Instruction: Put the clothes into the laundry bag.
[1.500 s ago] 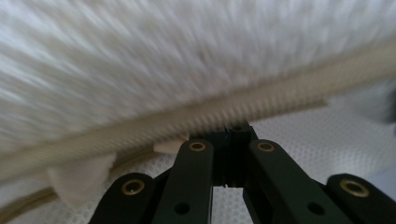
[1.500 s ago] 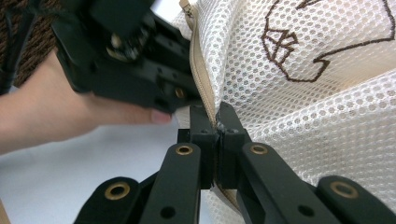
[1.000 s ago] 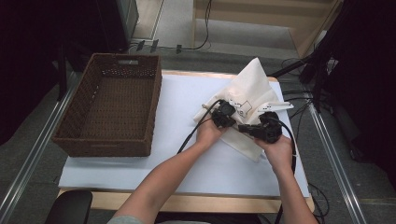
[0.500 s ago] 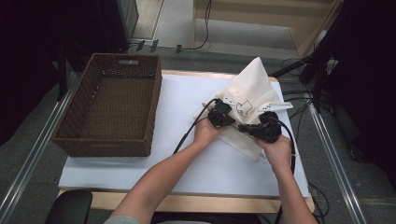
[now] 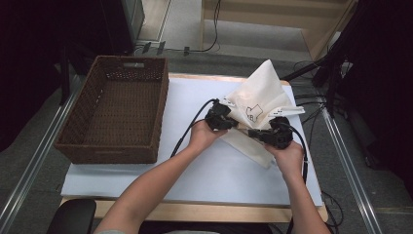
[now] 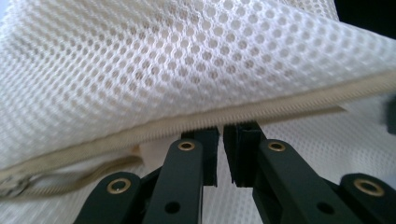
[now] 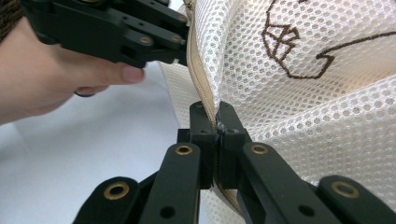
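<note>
A white mesh laundry bag [image 5: 263,92] with a beige zipper edge [image 6: 280,105] and a brown stitched drawing [image 7: 289,37] is held up over the table's right half. My right gripper [image 5: 255,132] [image 7: 218,116] is shut on the zipper edge of the bag [image 7: 303,93]. My left gripper [image 5: 233,122] [image 6: 220,133] sits just left of it at the same edge. Its jaws have just been opening: a narrow gap shows between the pads, with nothing in it, and the zipper tape runs across just past the tips. The left gripper [image 7: 140,42] also appears with its hand in the right gripper view.
A brown wicker basket [image 5: 117,112] stands on the table's left side. A white mat [image 5: 219,175] covers the tabletop, bare in front of the hands. Cables and a dark stand lie beyond the right edge.
My left gripper has shifted a little to the left and up along the bag's edge. The right gripper and the raised bag stay where they were.
</note>
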A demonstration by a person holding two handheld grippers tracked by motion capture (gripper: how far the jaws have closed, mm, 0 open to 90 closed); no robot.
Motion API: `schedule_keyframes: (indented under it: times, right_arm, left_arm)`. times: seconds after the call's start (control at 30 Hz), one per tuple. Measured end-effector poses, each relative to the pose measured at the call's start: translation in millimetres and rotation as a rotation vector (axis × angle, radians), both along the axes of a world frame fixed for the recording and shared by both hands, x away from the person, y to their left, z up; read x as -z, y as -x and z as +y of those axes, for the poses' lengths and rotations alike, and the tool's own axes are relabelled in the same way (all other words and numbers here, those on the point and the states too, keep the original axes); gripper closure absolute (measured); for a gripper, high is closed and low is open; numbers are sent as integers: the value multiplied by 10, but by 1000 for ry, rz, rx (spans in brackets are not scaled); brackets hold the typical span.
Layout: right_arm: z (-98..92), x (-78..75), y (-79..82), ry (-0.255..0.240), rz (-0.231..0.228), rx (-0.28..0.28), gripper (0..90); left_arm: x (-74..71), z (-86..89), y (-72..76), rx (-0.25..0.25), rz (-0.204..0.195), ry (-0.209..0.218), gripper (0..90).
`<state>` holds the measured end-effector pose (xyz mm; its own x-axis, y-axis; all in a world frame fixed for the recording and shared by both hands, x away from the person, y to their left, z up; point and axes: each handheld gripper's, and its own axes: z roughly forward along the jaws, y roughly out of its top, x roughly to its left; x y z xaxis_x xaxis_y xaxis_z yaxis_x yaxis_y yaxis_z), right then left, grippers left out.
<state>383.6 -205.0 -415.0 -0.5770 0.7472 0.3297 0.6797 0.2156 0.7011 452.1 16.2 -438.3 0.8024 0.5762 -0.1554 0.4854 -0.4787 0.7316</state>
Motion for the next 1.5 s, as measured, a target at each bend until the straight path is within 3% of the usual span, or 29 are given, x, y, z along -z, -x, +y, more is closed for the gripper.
schedule_keyframes:
  times: [0.23,0.37,0.57,0.67,0.73,0.9,0.97,1.1,1.23,1.37,1.5]
  right_arm:
    - [8,14,1,4,-2,-1,893]
    - [9,6,4,0,-4,3,894]
    - [8,3,-6,-4,4,3,894]
    - [0,6,-14,-8,10,0,894]
    - [-4,12,-19,-8,17,0,895]
    - [-16,28,-39,-10,22,2,895]
    - [-16,36,-45,-7,25,0,895]
    - [8,62,-61,1,31,0,895]
    - [29,72,-66,3,26,1,894]
    - [49,106,-87,-1,25,-1,894]
    - [87,141,-110,1,34,5,893]
  left_arm:
    - [-28,134,64,-16,-21,-24,840]
    - [73,227,-10,-41,21,-37,891]
    - [185,65,-111,-60,5,-67,900]
    - [189,-52,-155,-101,-33,-97,900]
    - [183,-91,-203,-129,-30,-86,900]
    - [179,-135,-273,-196,-65,-64,900]
    - [194,-124,-294,-215,-52,-48,900]
    - [199,-78,-317,-192,-19,-26,900]
    - [124,16,-256,-132,17,-40,891]
    - [16,156,-119,-96,5,-48,881]
    - [-89,300,-24,-106,-18,-31,868]
